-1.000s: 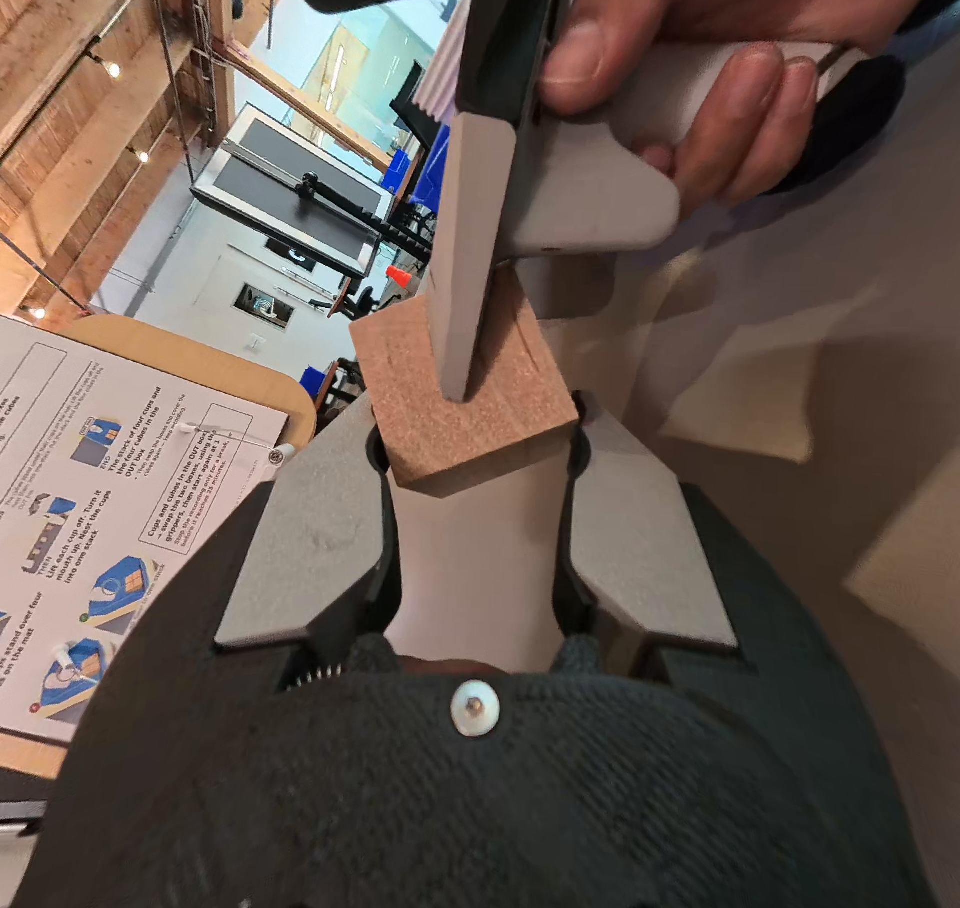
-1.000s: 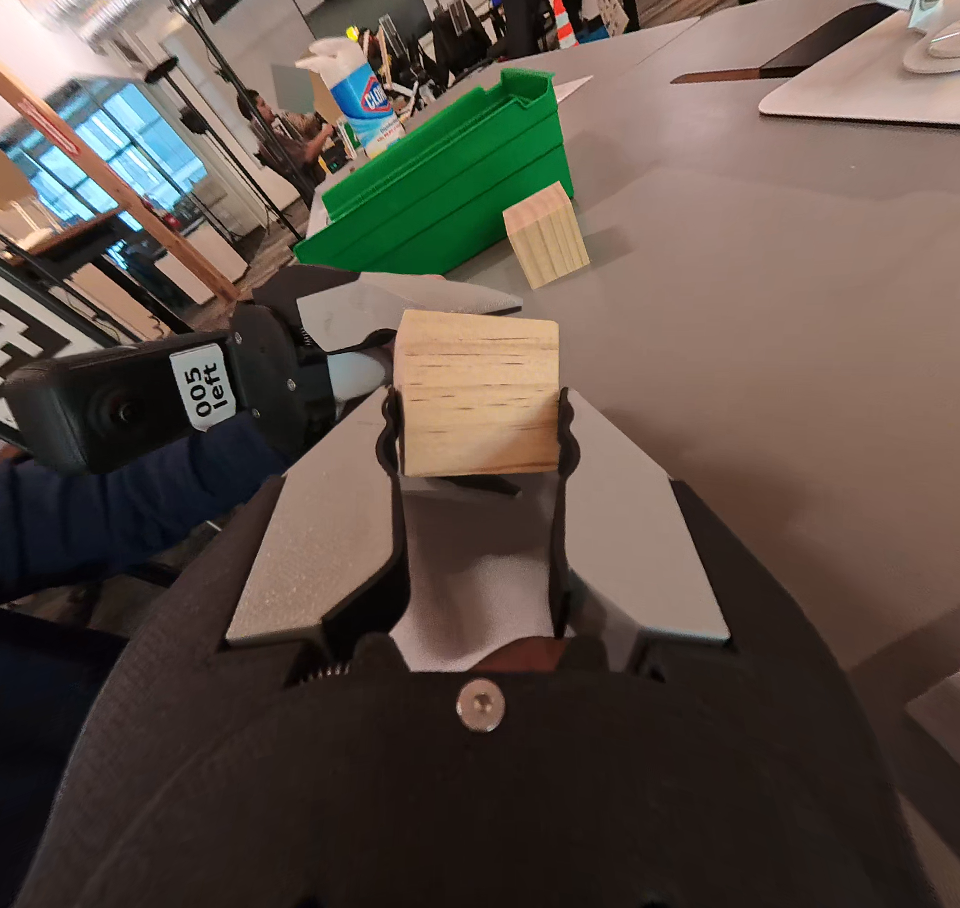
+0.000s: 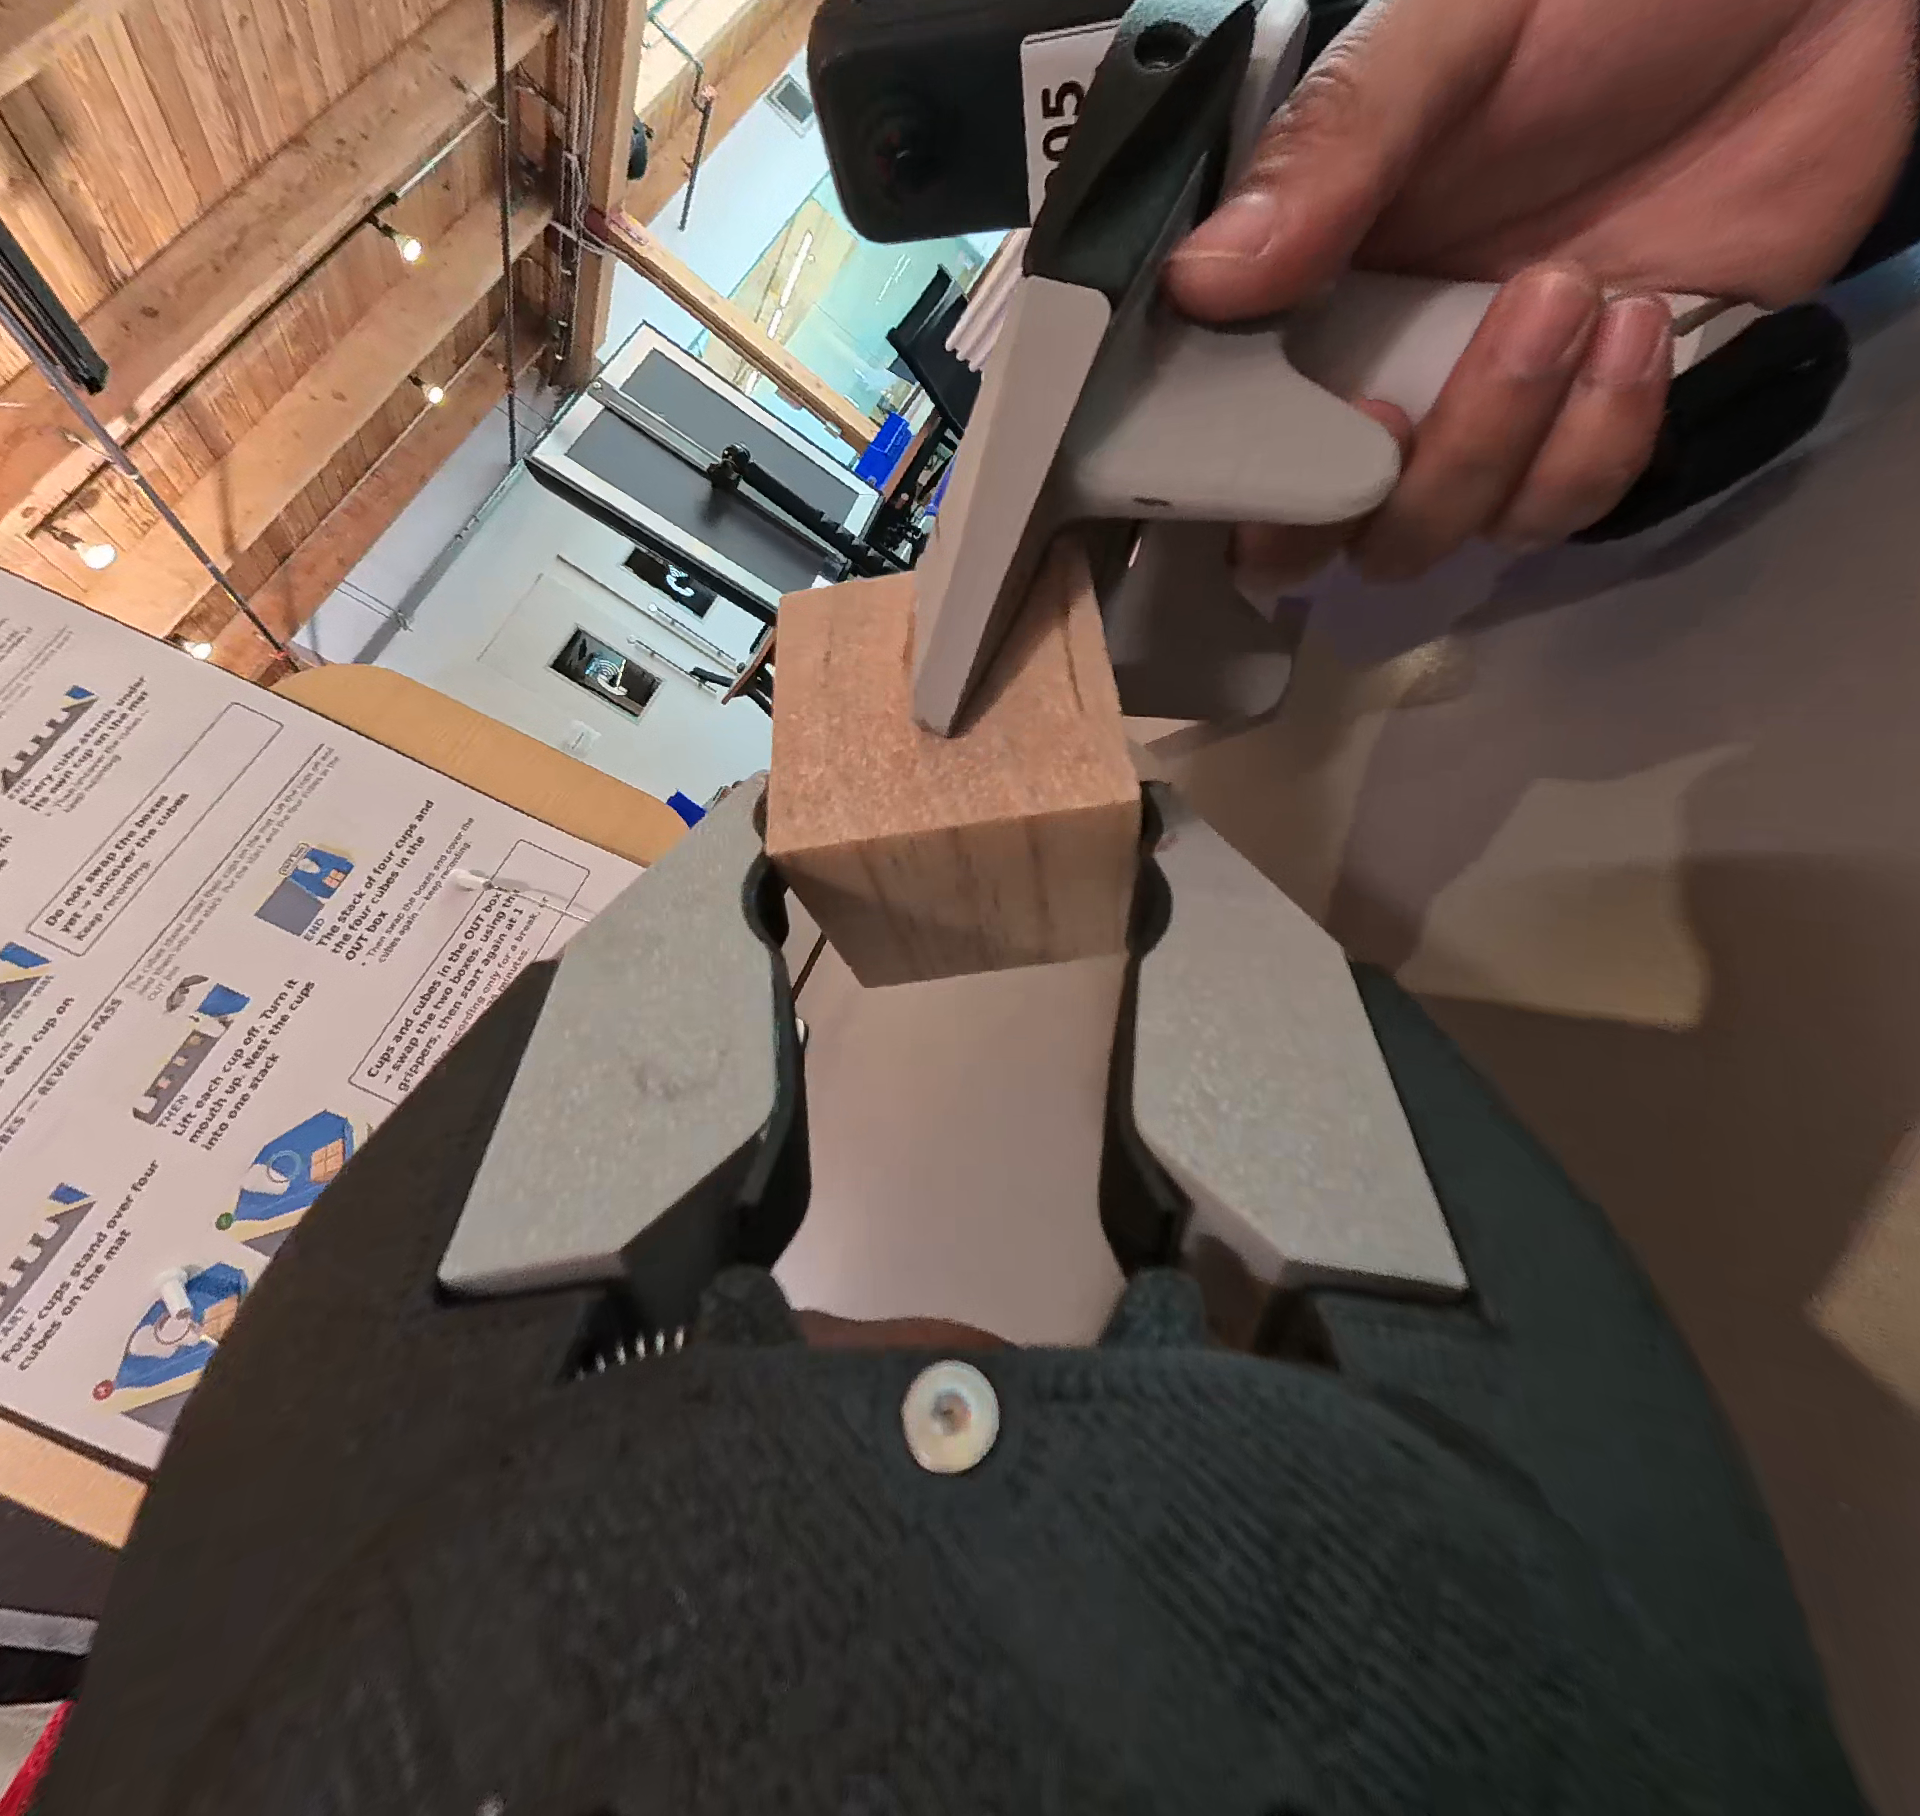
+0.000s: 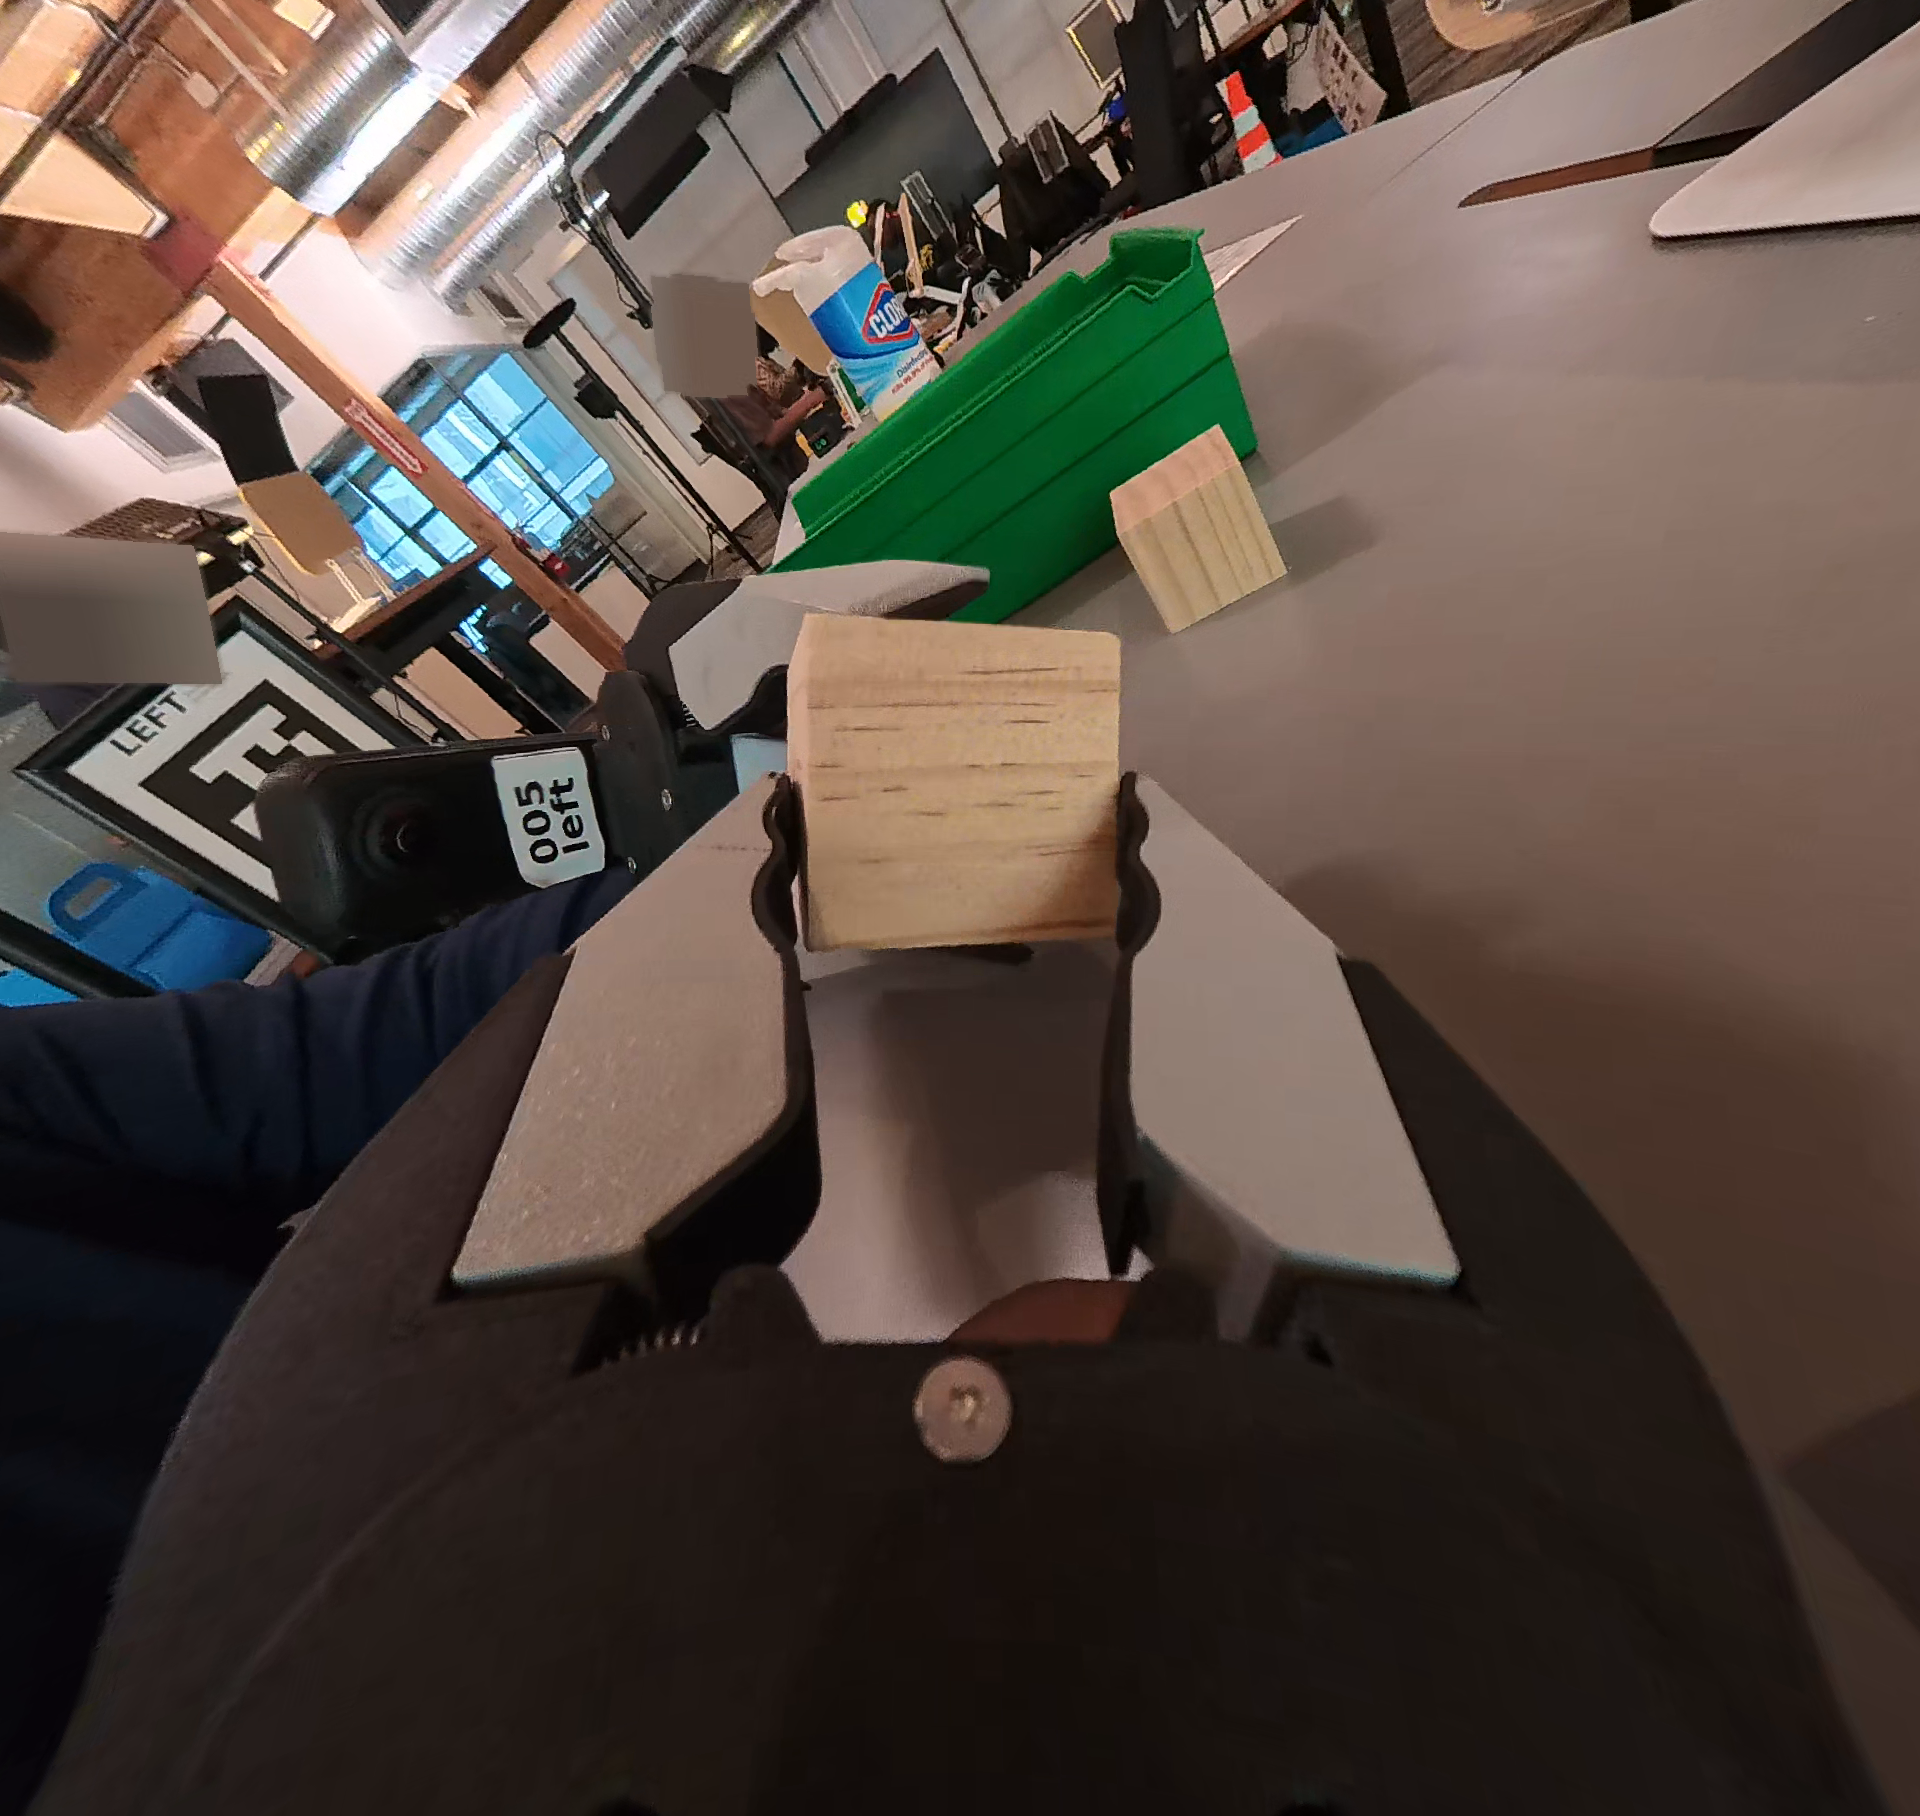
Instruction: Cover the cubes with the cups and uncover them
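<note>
While both grippers (image 3: 951,831) (image 4: 951,862) are clamping one wooden cube (image 4: 956,779) (mid-handover), I'm judging one must release it next.

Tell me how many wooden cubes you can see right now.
2. One cube is clamped by both grippers; the second cube rests on the grey table beside the green bin. Others may be hidden.

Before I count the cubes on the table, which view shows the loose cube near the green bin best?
The right wrist view. There the loose cube stands in full on the grey table, just in front of the green bin. The left wrist view does not show it at all; it shows only the cube held between the hand-held grippers.
</note>
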Available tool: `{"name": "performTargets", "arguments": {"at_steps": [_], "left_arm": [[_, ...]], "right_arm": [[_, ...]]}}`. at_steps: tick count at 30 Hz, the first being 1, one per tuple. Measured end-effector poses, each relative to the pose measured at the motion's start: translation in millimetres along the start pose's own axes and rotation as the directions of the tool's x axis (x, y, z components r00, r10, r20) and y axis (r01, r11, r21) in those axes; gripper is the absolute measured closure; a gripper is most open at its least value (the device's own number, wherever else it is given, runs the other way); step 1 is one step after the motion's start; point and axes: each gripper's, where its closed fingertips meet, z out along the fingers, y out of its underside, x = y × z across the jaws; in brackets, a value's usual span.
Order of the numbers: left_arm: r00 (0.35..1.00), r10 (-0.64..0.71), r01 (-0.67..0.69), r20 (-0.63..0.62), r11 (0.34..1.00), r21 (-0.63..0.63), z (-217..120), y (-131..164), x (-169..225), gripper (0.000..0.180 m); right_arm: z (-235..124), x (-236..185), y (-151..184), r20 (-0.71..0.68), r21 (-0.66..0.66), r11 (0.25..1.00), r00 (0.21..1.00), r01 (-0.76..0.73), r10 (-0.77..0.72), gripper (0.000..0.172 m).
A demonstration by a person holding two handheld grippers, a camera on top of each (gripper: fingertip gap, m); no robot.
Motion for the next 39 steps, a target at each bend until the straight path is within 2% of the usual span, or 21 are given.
{"name": "performTargets", "arguments": {"at_steps": [9,16,19,26,39], "left_arm": [[1.000,-0.003,0.003,-0.005,0.999,0.034,-2,-7,-1,0.116],[1.000,0.003,-0.003,0.014,1.000,-0.006,1,2,-3,0.116],[0.999,0.024,-0.022,0.031,0.998,-0.052,3,11,-4,0.117],[0.999,0.024,-0.020,0.036,0.994,-0.111,6,23,-5,0.121],[0.997,0.012,-0.004,0.076,0.994,-0.106,5,22,-11,0.123]], "right_arm": [[0,-6,0,0.063,-0.001,0.999,0.997,-0.051,0.051,0.113],[1,0,-1,-0.017,-0.002,0.999,0.999,0.038,-0.038,0.113],[1,5,-3,-0.090,-0.003,0.993,0.989,0.121,-0.121,0.113],[-1,12,-9,-0.269,-0.047,0.941,0.903,0.335,-0.335,0.113],[-3,8,-16,-0.309,-0.027,0.920,0.872,0.392,-0.380,0.113]]}}
